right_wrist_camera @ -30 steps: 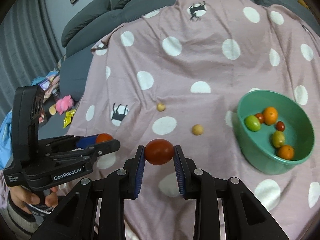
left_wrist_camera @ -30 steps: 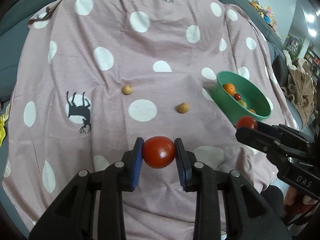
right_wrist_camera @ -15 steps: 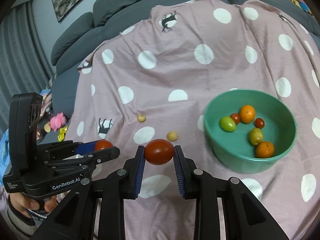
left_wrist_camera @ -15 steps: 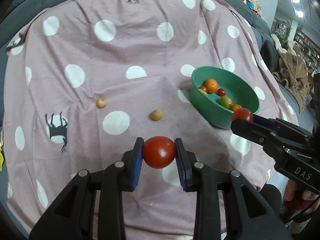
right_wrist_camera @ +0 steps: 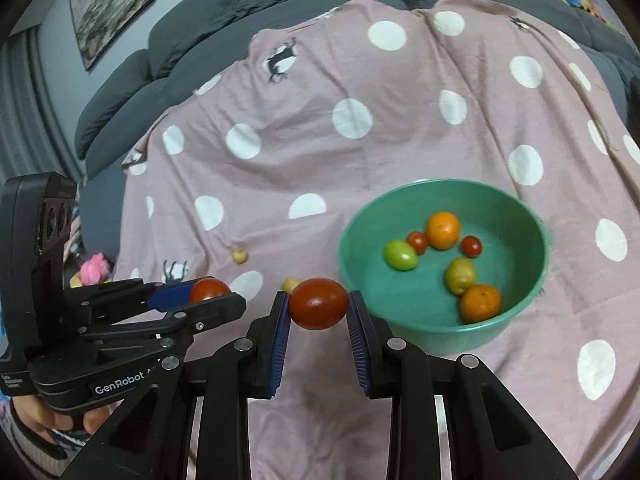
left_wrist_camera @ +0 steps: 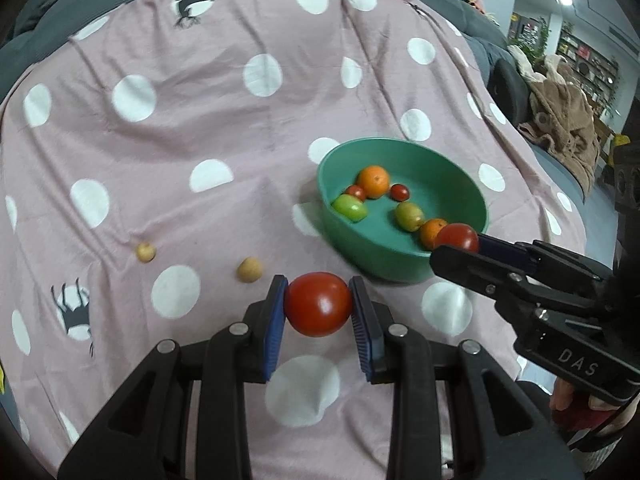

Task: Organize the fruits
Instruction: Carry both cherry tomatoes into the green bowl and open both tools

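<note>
Holding: we have a red tomato in each gripper.
Left gripper [left_wrist_camera: 319, 312]: we squeeze its tomato [left_wrist_camera: 318, 305] just before the bowl [left_wrist_camera: 400, 264].
Right gripper [right_wrist_camera: 318, 312]: we squeeze its tomato [right_wrist_camera: 319, 303] by the bowl's rim.
Bowl: six fruits inside.

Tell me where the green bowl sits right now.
The green bowl rests on the polka-dot blanket, right of centre in both wrist views, just beyond the right gripper and its tomato.

Soft indoor light is filling both views; fisheye edges are bending and darkening, and the round green plastic bowl [right_wrist_camera: 444, 264] is blurring slightly.
</note>
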`<control>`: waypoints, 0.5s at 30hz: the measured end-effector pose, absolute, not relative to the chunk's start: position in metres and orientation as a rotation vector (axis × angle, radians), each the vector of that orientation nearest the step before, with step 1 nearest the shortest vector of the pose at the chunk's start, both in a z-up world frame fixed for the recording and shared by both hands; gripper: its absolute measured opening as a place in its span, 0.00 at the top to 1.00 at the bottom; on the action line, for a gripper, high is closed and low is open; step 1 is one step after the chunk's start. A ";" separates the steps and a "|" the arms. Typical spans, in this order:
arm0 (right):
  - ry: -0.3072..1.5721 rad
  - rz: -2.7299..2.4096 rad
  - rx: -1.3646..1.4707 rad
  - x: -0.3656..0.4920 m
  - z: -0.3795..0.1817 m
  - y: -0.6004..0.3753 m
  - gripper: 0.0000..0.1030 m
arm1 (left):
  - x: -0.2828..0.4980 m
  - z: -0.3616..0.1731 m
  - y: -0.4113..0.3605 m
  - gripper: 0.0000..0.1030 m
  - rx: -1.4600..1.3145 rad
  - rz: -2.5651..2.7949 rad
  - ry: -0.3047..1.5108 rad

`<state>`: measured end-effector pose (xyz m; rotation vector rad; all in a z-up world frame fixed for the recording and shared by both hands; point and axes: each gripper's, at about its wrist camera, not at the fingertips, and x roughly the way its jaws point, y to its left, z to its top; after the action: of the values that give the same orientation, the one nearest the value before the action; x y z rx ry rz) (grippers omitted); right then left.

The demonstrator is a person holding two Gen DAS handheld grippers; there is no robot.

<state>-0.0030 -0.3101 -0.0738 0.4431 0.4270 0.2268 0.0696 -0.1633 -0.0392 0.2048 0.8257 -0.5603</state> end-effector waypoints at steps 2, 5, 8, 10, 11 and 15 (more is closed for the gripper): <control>0.426 0.214 0.450 -0.001 -0.076 -0.316 0.70 | 0.074 -0.040 -0.172 0.69 0.214 -0.570 0.824; 0.429 0.192 0.459 0.003 -0.079 -0.326 0.70 | 0.080 -0.041 -0.184 0.69 0.228 -0.582 0.824; 0.430 0.175 0.468 0.006 -0.083 -0.334 0.70 | 0.087 -0.042 -0.196 0.69 0.241 -0.593 0.821; 0.429 0.166 0.475 0.007 -0.085 -0.339 0.70 | 0.091 -0.043 -0.203 0.69 0.246 -0.601 0.820; 0.429 0.161 0.479 0.008 -0.086 -0.342 0.70 | 0.092 -0.044 -0.206 0.69 0.248 -0.605 0.820; 0.426 0.140 0.490 0.012 -0.090 -0.352 0.70 | 0.097 -0.047 -0.223 0.69 0.265 -0.627 0.823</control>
<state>0.0118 -0.3523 -0.0903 0.4904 0.4261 0.1400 0.0974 -0.2228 -0.0469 0.2648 0.8226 -0.6269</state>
